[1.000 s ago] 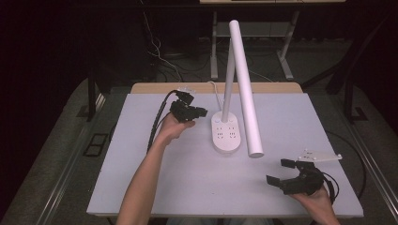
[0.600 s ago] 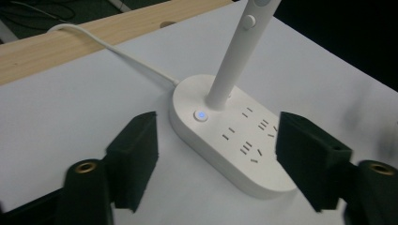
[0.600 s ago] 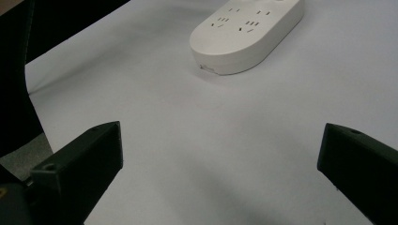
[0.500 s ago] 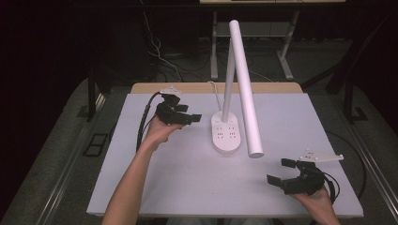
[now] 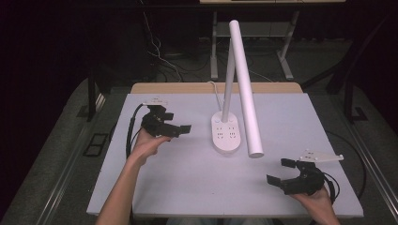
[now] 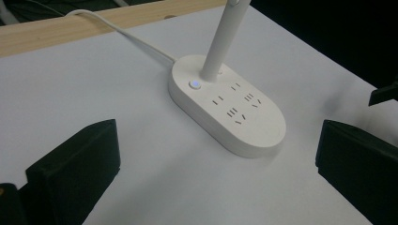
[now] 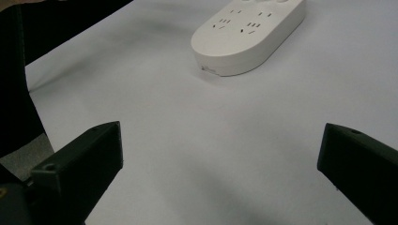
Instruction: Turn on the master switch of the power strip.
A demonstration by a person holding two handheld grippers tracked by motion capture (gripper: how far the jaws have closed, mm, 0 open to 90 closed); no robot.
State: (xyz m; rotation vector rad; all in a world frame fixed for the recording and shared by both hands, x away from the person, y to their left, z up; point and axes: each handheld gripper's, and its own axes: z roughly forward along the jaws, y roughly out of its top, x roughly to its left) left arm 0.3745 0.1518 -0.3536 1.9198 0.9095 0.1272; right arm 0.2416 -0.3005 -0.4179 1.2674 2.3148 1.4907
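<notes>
Dark floor and tangled cables surround a pale grey table [image 5: 187,187] with a wooden strip along its far edge. Left of the lamp base [image 5: 227,134], near but clear of it, the left gripper [image 5: 174,130] is held in the person's left hand [image 5: 149,142], jaws pointing toward the base and spread wide with nothing between them; its black cable loops off to the left. In the left gripper view the base lies between and beyond the two jaws (a small button on it glows blue), with socket slots across its white oval top and a white cord [image 6: 122,32] running back to the wooden edge. From the base a thin white stem [image 5: 228,75] rises, and the long white lamp head [image 5: 245,84] slants down to the base's right. Farther right of the base and nearer the person, well apart from it, the right gripper [image 5: 282,171] rests in the right hand [image 5: 315,200], its jaws also wide and empty, aimed toward the base.
</notes>
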